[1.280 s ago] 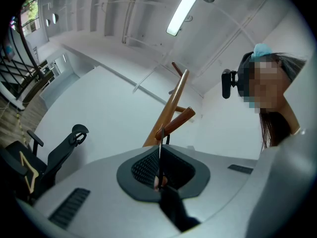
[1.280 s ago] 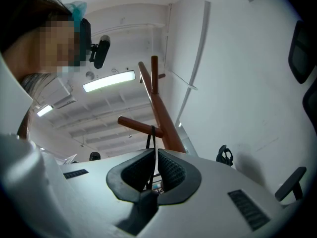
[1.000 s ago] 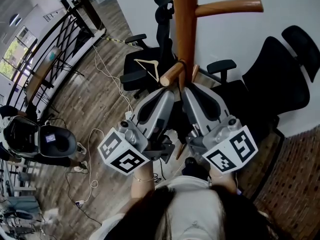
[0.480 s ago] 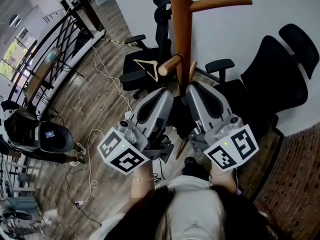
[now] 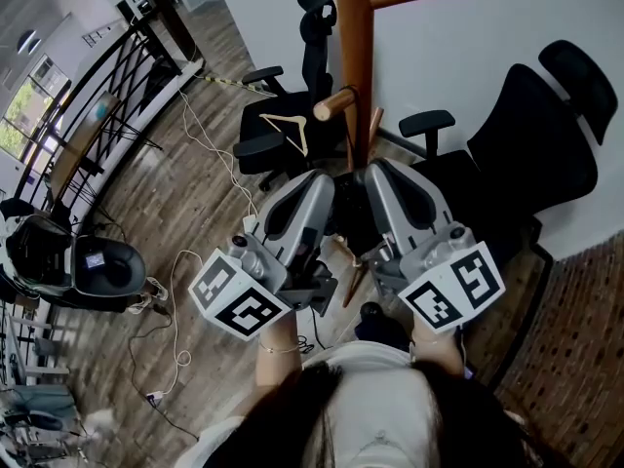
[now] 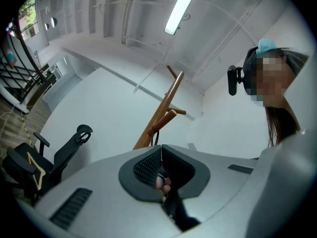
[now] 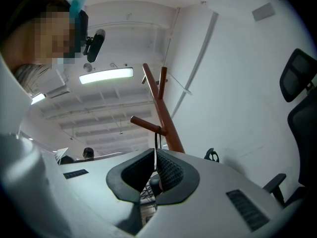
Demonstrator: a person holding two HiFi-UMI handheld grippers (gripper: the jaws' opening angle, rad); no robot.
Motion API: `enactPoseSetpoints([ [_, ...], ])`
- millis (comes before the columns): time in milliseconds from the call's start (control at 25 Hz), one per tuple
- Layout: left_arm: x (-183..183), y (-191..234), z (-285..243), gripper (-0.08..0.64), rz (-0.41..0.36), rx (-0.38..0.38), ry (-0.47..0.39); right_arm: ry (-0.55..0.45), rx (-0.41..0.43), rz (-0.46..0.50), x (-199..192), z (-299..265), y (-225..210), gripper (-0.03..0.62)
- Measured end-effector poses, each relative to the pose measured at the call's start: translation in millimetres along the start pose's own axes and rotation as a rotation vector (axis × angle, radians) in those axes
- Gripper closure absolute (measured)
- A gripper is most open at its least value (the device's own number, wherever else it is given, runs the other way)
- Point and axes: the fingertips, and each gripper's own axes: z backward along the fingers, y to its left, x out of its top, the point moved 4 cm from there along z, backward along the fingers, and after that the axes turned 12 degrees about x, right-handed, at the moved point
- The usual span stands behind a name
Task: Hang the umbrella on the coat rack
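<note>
**Strap over the peg, release left to do**

The strap (image 7: 157,134) of the umbrella (image 6: 177,213) is looped over the lower peg (image 5: 334,103) of the coat rack (image 5: 353,27). Just below that peg, the left gripper (image 6: 158,150) and the right gripper (image 7: 155,153) each have their jaws pressed together on the strap. The umbrella hangs beneath the peg, mostly hidden. The hanging looks nearly done; letting go and drawing clear appear to be what is left.

Black office chairs (image 5: 546,135) on wood floor (image 5: 185,193), white wall (image 5: 507,27).
</note>
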Motion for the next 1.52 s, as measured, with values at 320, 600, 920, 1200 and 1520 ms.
enactPoseSetpoints([
  [320,2.0,-4.3,16.3,0.551,-0.001,0.006,0.003,0.002,-0.010,-0.009,-0.1,6.0,16.1,0.555],
  [600,-2.9,-12.8,38.1,0.551,-0.010,-0.001,0.013,0.001,-0.034,0.020,-4.3,16.9,37.5,0.555],
  [920,-3.9,-27.0,69.6,0.551,-0.003,-0.010,0.014,0.013,-0.085,0.093,-3.4,36.6,67.5,0.555],
  [1200,-3.4,-39.8,93.9,0.551,0.006,-0.008,0.009,0.025,-0.089,0.146,-0.1,50.4,94.1,0.555],
  [1520,-3.5,-54.9,122.8,0.551,0.014,-0.013,-0.001,0.035,-0.100,0.158,1.7,67.6,121.9,0.555],
])
